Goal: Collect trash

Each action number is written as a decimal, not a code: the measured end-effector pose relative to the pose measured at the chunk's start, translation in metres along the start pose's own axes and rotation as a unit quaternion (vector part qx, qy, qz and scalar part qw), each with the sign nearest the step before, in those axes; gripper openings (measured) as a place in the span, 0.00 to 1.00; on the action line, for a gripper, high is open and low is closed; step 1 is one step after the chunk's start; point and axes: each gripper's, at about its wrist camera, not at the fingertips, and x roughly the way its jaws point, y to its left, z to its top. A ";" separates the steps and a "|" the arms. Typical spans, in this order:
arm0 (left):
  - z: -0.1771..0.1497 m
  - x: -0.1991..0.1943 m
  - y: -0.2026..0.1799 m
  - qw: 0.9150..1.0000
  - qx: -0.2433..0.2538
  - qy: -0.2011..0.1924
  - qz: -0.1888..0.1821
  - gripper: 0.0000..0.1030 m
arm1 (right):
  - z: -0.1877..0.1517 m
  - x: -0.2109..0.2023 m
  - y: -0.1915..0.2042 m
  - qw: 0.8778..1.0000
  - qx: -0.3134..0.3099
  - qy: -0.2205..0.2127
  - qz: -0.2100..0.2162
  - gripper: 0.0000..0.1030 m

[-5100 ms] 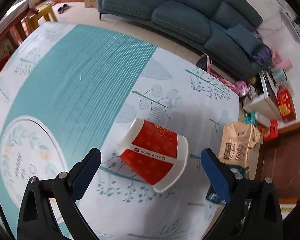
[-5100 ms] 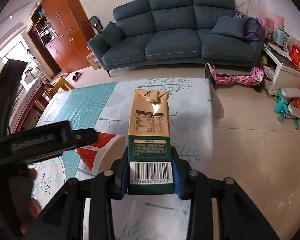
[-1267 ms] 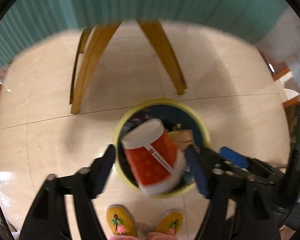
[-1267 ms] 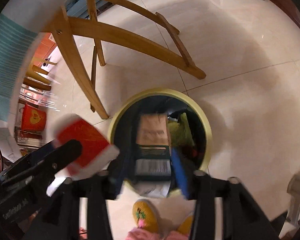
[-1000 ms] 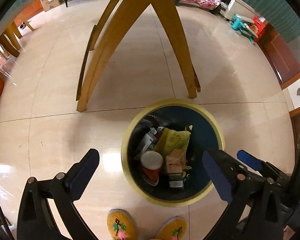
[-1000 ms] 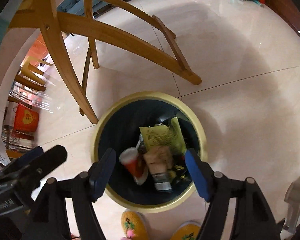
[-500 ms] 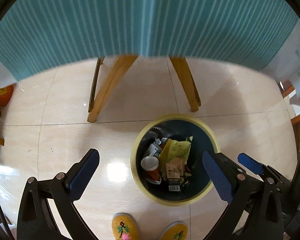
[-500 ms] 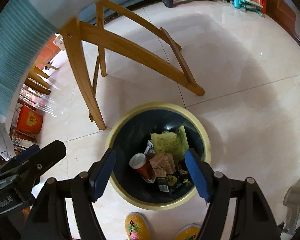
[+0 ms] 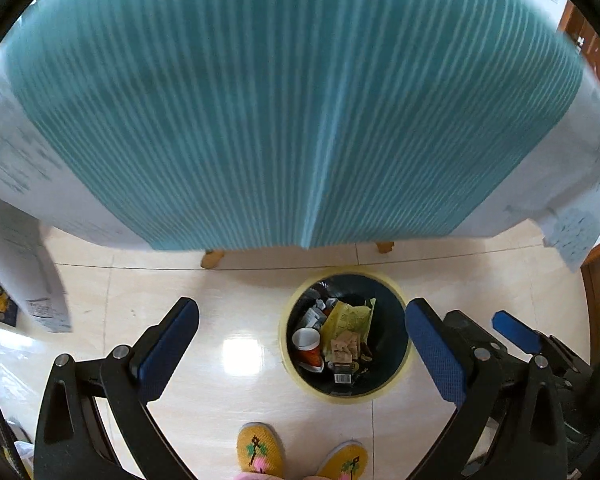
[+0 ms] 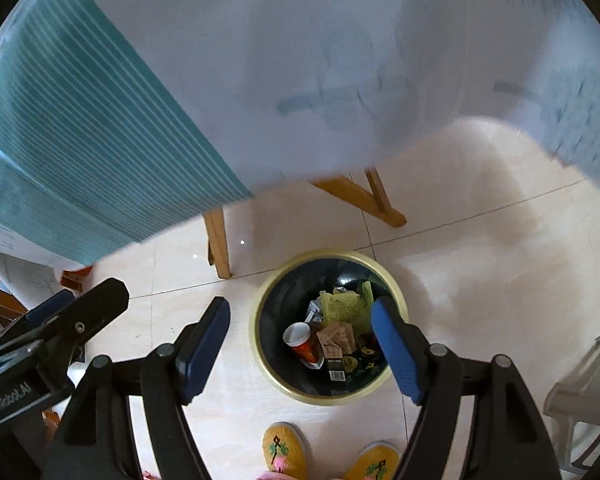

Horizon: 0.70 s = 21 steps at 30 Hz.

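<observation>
Pale, shiny floor (image 9: 172, 284) far below, seen from high up. Big cloth (image 9: 300, 100) hanging off a table, blue-green stripes in the middle, white at the sides, all a bit blurry. Filling the top of both views. Wooden legs (image 10: 218, 240) poking out under its edge.

Round bin (image 9: 346, 397) on the floor, yellow rim, dark inside. Just this side of the cloth's edge, near the legs.

Inside the bin:
- Red cup (image 9: 306, 340) with a white rim, lying on its side at the left, open end up toward the cameras.
- Brown carton (image 9: 344, 350) right next to the cup, seemingly touching it, dark end with a bar code nearest the cameras.
- Yellow-green bag (image 9: 348, 318) behind both, crumpled.
- More little scraps around them, too small to tell.

Left gripper (image 9: 300, 308) high above the floor, pointing down. Jaws wide apart, nothing between the blue pads (image 9: 168, 344). Bin showing in the gap, closer to the right-side pad.

Right gripper (image 10: 302, 304) close beside the left one, also high up and pointing down. Jaws wide, just opened a little more, nothing held. Bin sitting right in the middle of that gap, cup and carton plain to see inside.

Black side of each gripper showing at the edge of the other's view.

Two yellow slippers (image 9: 260, 456) at the very bottom, toes toward the bin, close to it but not touching.
</observation>
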 end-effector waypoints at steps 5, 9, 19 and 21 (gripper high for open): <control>0.023 -0.047 0.003 1.000 -0.001 -0.010 0.013 0.99 | 0.017 -0.041 0.016 1.000 0.001 -0.011 0.007 0.77; 0.039 -0.081 0.003 1.000 -0.005 -0.024 0.018 0.99 | 0.033 -0.076 0.031 1.000 -0.009 -0.027 0.013 0.77; 0.078 -0.167 -0.001 0.999 -0.013 -0.042 0.027 0.99 | 0.069 -0.167 0.064 0.998 -0.043 -0.046 0.009 0.77; 0.084 -0.186 -0.002 0.999 -0.013 -0.044 0.025 0.99 | 0.074 -0.183 0.070 0.998 -0.047 -0.047 0.008 0.77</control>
